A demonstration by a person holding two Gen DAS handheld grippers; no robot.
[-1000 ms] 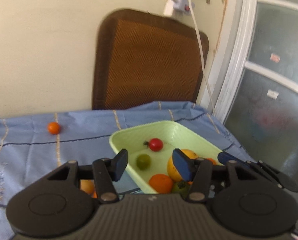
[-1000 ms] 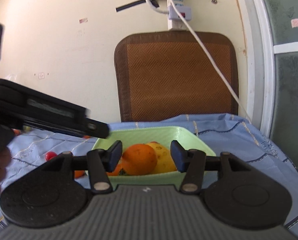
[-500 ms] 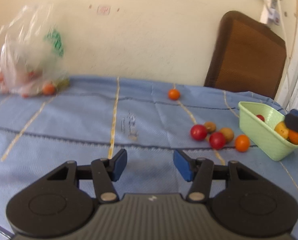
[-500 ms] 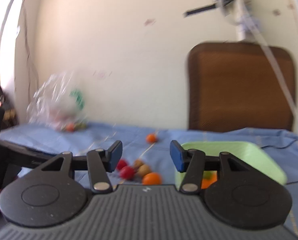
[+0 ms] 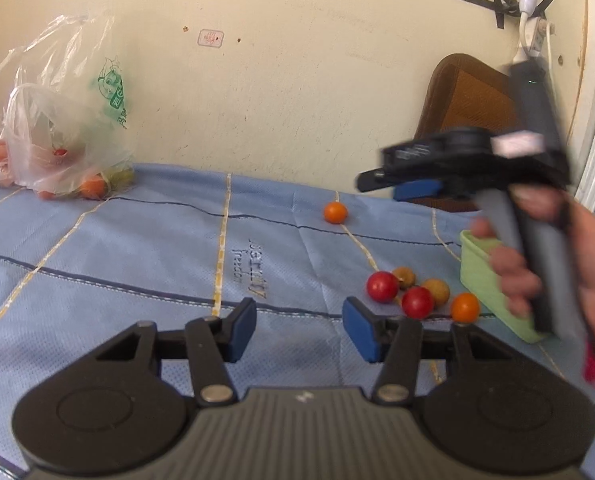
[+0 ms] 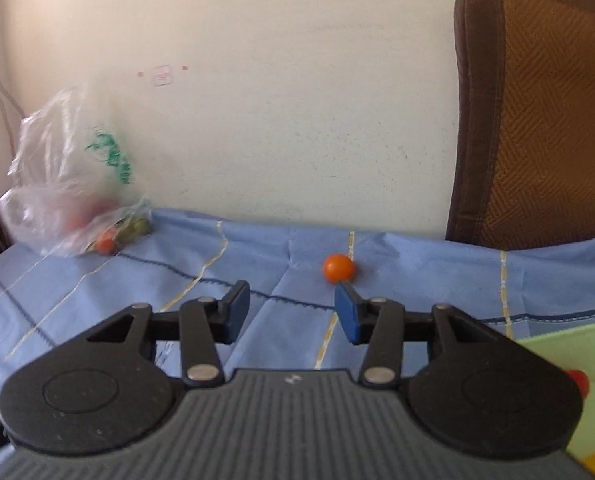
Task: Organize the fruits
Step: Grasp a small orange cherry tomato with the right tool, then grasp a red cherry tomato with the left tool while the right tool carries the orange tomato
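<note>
My left gripper (image 5: 299, 330) is open and empty above the blue cloth. Right of it lie two red tomatoes (image 5: 382, 286), two brown fruits (image 5: 436, 290) and an orange one (image 5: 465, 307), beside the green basket (image 5: 477, 276). A lone orange tomato (image 5: 335, 213) lies farther back. My right gripper (image 6: 291, 314) is open and empty; it also shows in the left wrist view (image 5: 409, 186), held above the basket. The lone orange tomato (image 6: 338, 267) sits just beyond its right fingertip. The basket corner (image 6: 569, 344) is at lower right with a red fruit (image 6: 579, 380) inside.
A clear plastic bag (image 5: 57, 136) with more fruit leans against the wall at far left, also in the right wrist view (image 6: 69, 184). A brown chair back (image 6: 537, 120) stands behind the table at right. A cream wall runs along the back.
Both grippers swung left away from the basket. The right gripper now faces the lone orange tomato, closer than before. Both stayed open and empty.
</note>
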